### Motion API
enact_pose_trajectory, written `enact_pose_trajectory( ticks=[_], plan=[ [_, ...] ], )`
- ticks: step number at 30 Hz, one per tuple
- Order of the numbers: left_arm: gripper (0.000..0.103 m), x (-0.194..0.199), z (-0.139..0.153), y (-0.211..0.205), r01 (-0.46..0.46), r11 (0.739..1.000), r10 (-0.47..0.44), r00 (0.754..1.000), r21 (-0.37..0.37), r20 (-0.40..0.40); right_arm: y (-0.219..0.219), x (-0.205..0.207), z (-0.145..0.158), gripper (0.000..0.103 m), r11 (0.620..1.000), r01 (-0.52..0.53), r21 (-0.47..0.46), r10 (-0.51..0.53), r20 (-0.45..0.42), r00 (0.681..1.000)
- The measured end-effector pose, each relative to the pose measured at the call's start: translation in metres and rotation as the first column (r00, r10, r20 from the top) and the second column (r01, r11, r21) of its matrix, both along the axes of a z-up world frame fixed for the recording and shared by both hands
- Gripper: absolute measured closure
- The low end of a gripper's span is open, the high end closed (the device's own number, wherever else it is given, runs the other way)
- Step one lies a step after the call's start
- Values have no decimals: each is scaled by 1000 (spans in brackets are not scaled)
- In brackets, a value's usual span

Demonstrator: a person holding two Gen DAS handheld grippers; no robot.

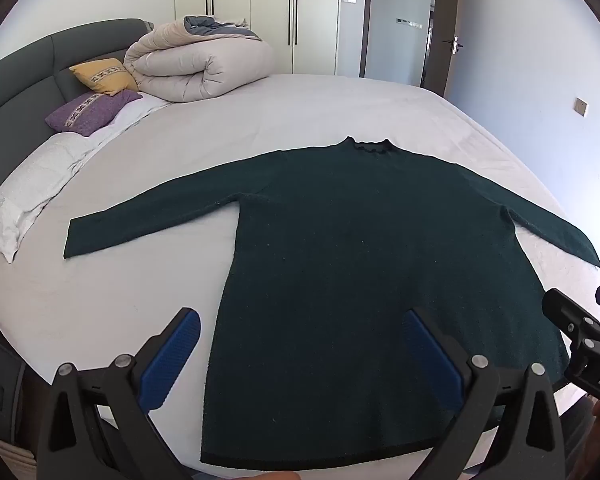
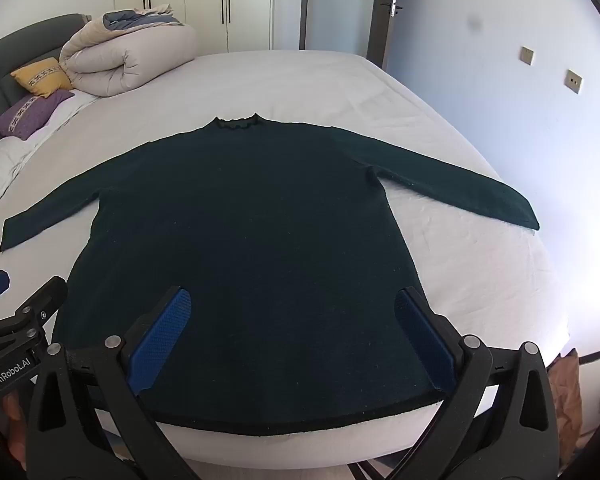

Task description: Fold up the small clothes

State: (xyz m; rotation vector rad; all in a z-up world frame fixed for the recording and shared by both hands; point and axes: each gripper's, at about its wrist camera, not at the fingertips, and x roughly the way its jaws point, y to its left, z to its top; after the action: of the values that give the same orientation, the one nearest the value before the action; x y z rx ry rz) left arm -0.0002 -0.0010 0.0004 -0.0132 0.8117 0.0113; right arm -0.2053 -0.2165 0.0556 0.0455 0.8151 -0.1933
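1. My left fingers (image 1: 300, 354) are spread wide and released, with nothing between their blue pads; they hang tilted down over the near-left part of the sweater's hem.
2. My right fingers (image 2: 292, 334) are likewise spread wide and empty, hanging tilted down over the near-right part of the hem.
3. In the left wrist view the right gripper shows at 3 to 4 o'clock; in the right wrist view the left gripper shows at 8 to 9 o'clock. The two are side by side and apart.
4. The dark green sweater (image 1: 360, 248) lies flat on the bed (image 1: 148, 168), hem towards me at 6 o'clock, collar (image 2: 236, 123) away at 12 o'clock, both sleeves stretched out: one towards 9 o'clock, the other towards 3 o'clock. It is not folded yet.
5. The bed is covered in a white sheet, bare around the sweater.
6. At 10 to 11 o'clock, well apart from the sweater, sit a rolled beige duvet (image 1: 200, 68), a yellow cushion (image 1: 102, 76) and a purple cushion (image 1: 92, 112), against a dark headboard (image 1: 20, 88).
7. Beyond, at 12 o'clock, stand white wardrobe doors (image 1: 252, 8) and an open doorway (image 1: 400, 24).
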Motion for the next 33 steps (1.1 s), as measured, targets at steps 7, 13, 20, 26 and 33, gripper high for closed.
enact_pose_trajectory(
  ticks=[7,13,20,26,33],
  plan=[
    [0,-1,0,-3,-2,1000,2,1000,-1,6,-2,1,1,0,1000,-6,1,6,-1,1000],
    [0,-1,-1,-7,-4,1000,4,1000,4,7,4,-3,1,0,1000,-8,-15,8,0,1000],
    [0,-2,-3,-4,1,1000,-1,1000,-1,5,4,-1,0,0,1000,-15,-11,14,-5,1000],
    [0,-3,-4,-4,2,1000,-2,1000,-4,3,6,-1,-2,0,1000,-15,-11,15,-6,1000],
    [0,-3,-6,-3,2,1000,-2,1000,-8,-2,9,-2,-6,0,1000,-19,-10,19,-8,1000]
  ],
)
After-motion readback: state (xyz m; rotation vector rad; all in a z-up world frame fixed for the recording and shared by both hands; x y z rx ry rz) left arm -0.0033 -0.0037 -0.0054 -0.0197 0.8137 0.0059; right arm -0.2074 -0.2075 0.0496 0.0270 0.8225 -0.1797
